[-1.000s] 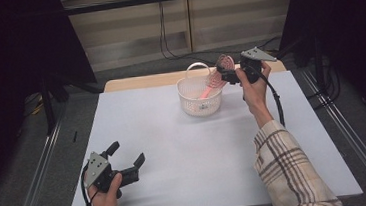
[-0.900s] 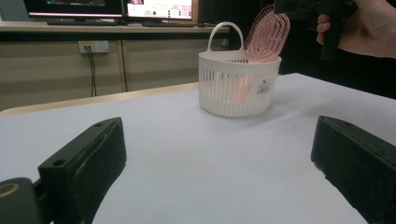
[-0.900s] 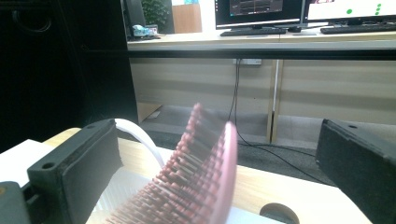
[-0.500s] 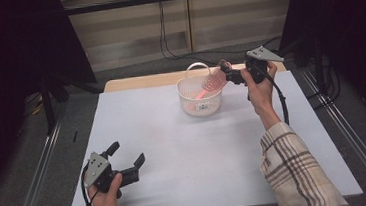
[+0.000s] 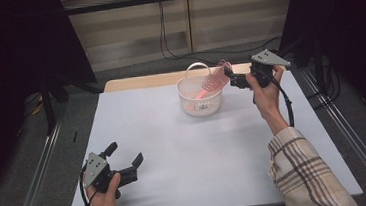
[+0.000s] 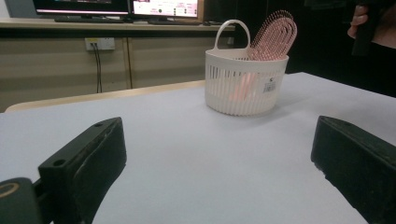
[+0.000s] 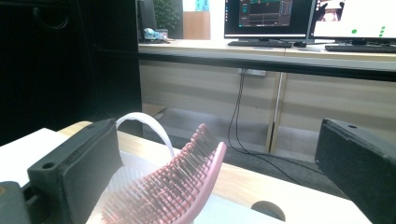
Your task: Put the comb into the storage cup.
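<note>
A white table (image 5: 185,153) fills the space before a dark room edge. Near its far edge the basket (image 5: 199,94) holds the pink brush (image 5: 213,82), head leaning out. My right claw (image 5: 233,80) gapes wide beside the head, gripping nothing; I judge the drop done, so next I withdraw. My left claw (image 5: 126,160) rests open, empty, at the near left corner.

The left tongs (image 5: 125,155) are held low at 7 o'clock, jaws spread wide, gripped by the left hand (image 5: 104,200). The right tongs (image 5: 230,76) are raised at 1 o'clock, jaws parted, the plaid-sleeved forearm (image 5: 302,173) reaching forward.
</note>
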A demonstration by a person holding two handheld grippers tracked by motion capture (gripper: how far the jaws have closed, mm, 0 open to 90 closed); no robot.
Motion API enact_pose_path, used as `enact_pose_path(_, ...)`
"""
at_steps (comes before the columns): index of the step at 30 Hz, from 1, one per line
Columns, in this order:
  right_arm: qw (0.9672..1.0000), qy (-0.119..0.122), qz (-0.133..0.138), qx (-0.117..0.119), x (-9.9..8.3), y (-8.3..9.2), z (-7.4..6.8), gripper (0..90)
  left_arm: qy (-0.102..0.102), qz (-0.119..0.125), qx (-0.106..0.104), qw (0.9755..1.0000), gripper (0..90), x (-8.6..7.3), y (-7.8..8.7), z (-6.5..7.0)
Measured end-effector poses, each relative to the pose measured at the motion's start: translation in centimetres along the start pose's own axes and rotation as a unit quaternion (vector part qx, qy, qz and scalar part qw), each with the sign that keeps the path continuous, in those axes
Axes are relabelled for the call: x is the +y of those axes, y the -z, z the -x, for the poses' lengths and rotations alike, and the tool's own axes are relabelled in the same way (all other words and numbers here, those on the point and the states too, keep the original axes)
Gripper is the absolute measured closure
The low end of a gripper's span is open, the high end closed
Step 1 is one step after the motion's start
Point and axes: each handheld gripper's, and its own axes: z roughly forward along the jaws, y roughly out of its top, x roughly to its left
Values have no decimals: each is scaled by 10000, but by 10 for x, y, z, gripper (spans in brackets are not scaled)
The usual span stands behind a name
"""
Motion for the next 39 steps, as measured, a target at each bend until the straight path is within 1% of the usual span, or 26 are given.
enact_pose_path(1,10000,30,-12,4,0,1,0,8,-48,-10,0,10000,33,0,1,0)
enact_pose_path(3,9999,100,-1,38,-1,4,-2,11,-52,4,5,10000,33,1,1,1)
enact_pose_path(5,9999,79,13,60,-2,8,-2,12,-29,1,-8,10000,33,1,0,3)
enact_pose_path(7,9999,90,8,50,-3,10,-2,12,-52,-17,31,10000,33,1,0,3)
enact_pose_path(9,10000,49,46,46,-4,13,-1,5,-47,-4,45,10000,33,1,0,4)
enact_pose_path(11,9999,93,37,27,-5,16,0,3,-58,29,68,10000,33,1,0,3)
enact_pose_path(16,10000,48,44,21,-8,25,1,0,-6,29,130,9999,34,1,0,2)
enact_pose_path(20,9999,88,59,26,-11,31,0,0,-28,10,167,9999,34,1,2,2)
enact_pose_path(21,10000,59,63,44,-12,32,0,0,-25,11,170,9999,34,1,2,2)
enact_pose_path(23,9998,107,135,31,-13,35,-1,0,-48,26,198,9998,34,1,3,3)
enact_pose_path(24,9998,91,145,29,-13,36,-2,0,-107,0,226,9997,34,1,3,3)
enact_pose_path(25,9998,75,166,52,-13,38,-3,0,-118,-7,227,9997,34,1,3,3)
enact_pose_path(29,9998,104,154,105,-16,46,-7,0,-89,-6,204,9998,34,1,5,2)
enact_pose_path(31,9998,100,121,131,-18,49,-10,0,8,101,197,9998,34,0,5,2)
enact_pose_path(32,9998,85,118,152,-19,50,-11,3,6,98,173,9998,34,0,6,1)
enact_pose_path(35,9997,107,108,189,-21,54,-15,12,7,130,225,9997,34,1,8,2)
enact_pose_path(38,9995,211,180,160,-22,61,-19,27,-40,110,227,9997,34,1,9,2)
enact_pose_path(39,9994,232,169,190,-22,63,-20,24,-28,117,224,9997,34,1,9,2)
